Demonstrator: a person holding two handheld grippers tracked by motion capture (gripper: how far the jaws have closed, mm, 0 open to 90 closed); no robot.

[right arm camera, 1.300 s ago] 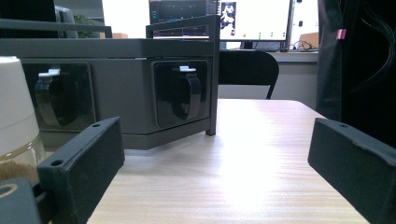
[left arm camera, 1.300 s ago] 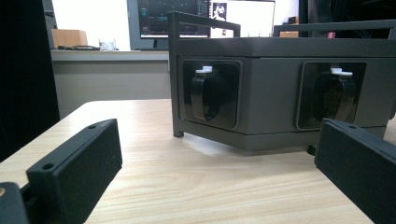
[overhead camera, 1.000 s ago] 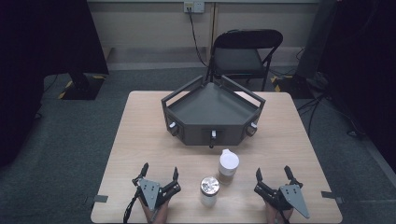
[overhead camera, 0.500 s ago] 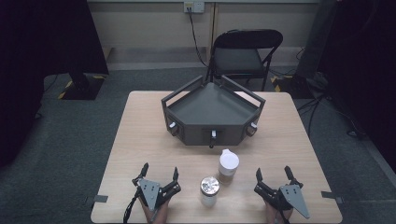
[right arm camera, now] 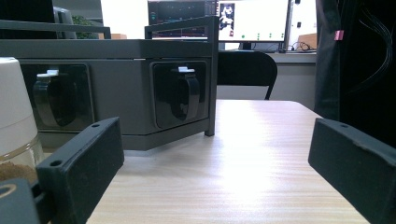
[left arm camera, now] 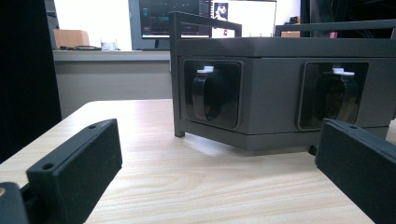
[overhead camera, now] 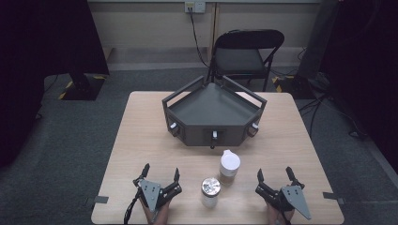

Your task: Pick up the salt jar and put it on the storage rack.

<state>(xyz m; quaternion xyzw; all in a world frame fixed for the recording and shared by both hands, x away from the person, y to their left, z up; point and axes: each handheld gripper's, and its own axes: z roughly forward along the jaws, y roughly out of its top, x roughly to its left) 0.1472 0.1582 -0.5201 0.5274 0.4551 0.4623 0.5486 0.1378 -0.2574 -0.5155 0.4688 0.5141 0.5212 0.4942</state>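
Wooden worktop (overhead camera: pixel 141 140) is carrying a dark tray (overhead camera: pixel 213 112), and I am taking that tray as my landmark. I am holding my left gripper (overhead camera: pixel 160 176) near the worktop's near edge, in front of the tray and to its left, jaws spread wide and holding nothing. I am holding my right gripper (overhead camera: pixel 274 177) in front of the tray and to its right, also wide and holding nothing. Between the two grippers, a white-capped jar (overhead camera: pixel 229 165) is standing just in front of the tray, and a silver-lidded jar (overhead camera: pixel 210 191) is standing beside it, farther from the tray. Neither gripper is touching a jar.
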